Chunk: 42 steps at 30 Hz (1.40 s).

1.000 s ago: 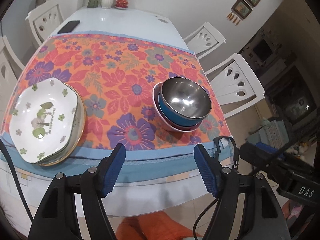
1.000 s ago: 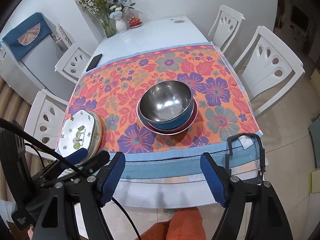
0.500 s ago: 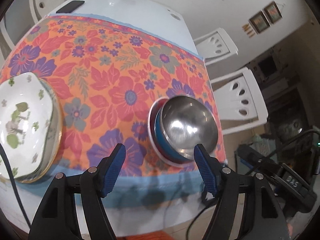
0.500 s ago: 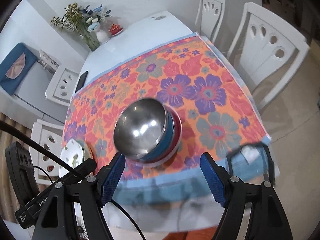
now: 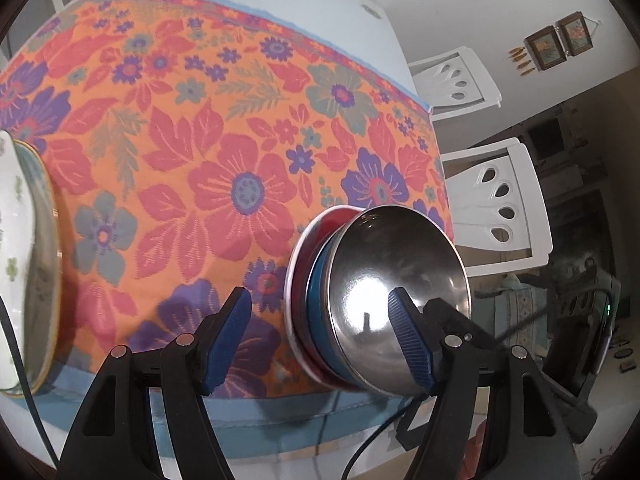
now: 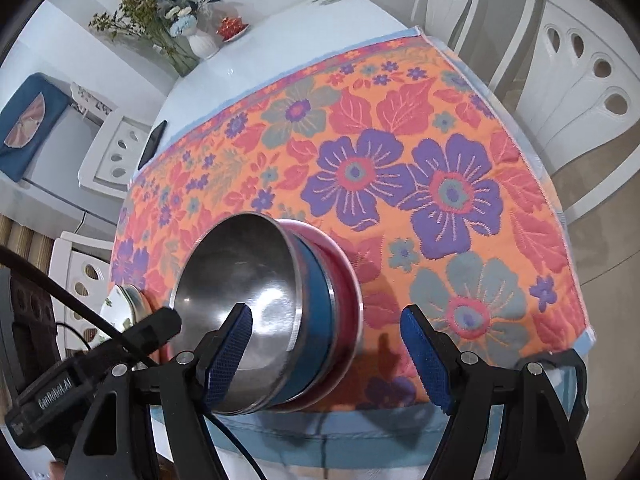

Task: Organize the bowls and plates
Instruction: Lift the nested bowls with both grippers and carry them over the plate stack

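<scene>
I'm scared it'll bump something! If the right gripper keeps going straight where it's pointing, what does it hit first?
Probably the steel bowl topping the bowl stack: the open right gripper straddles its rim. Depth is unclear.

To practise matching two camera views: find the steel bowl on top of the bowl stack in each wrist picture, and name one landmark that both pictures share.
Left wrist view: the steel bowl sits lower right, partly behind the left gripper's right-hand fingertip.
Right wrist view: the steel bowl sits lower left, behind the right gripper's left-hand fingertip.
Shared landmark: the floral tablecloth under the stack, and the blue bowl beneath the steel one.
</scene>
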Tool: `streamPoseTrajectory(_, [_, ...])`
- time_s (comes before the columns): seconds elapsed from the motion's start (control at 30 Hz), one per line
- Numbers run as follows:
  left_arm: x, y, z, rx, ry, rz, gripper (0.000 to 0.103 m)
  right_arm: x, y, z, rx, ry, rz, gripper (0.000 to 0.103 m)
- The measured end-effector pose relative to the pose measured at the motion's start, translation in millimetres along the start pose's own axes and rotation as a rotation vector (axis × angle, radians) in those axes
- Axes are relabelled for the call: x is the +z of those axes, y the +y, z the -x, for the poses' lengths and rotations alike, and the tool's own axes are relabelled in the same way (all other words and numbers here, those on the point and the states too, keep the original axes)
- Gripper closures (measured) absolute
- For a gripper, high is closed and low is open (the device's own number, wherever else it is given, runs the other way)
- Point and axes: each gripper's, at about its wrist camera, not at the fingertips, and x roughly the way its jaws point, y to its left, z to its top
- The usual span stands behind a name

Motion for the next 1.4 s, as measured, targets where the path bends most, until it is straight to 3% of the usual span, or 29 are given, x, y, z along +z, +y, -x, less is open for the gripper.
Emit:
streamPoseTrajectory(0.3, [-3.5,5.5,-26.8,0.004,0.035,0.024,0.034,-5.4,-24.3,-28.5,0.011,0.048,0.02,0.028])
streamPoseTrajectory(0.57, [-3.4,15.7,-35.6,-0.025,0.024,0.064,0.037,0.5,-19.4,-44.0,0.084,0.117,0.017,0.028])
streamPoseTrajectory(0.67, [-2.6,19.8,-38.1,-0.044,0.025,0.082,0.042,2.4,-17.2,-53.8,0.092,0.144,0.012,0.028])
streamPoseTrajectory(0.73, [-2.2,22.1,-41.2,-0.066,0.032,0.095,0.055,3.4,-16.7,-59.1,0.119,0.158,0.003,0.028])
streamPoseTrajectory(0.83, [-1.9,22.9,-45.3,-0.115,0.039,0.109,0.061,4.9,-16.9,-64.1,0.163,0.178,-0.021,0.032])
streamPoseTrajectory(0.93, [-2.1,19.9,-44.7,-0.104,0.023,0.098,0.061,5.7,-12.7,-67.1,0.211,0.198,-0.024,0.043])
streamPoseTrajectory(1.4, [2.2,10.3,-25.1,-0.023,-0.063,-0.001,0.063,7.8,12.3,-52.6,0.164,0.136,0.093,0.05])
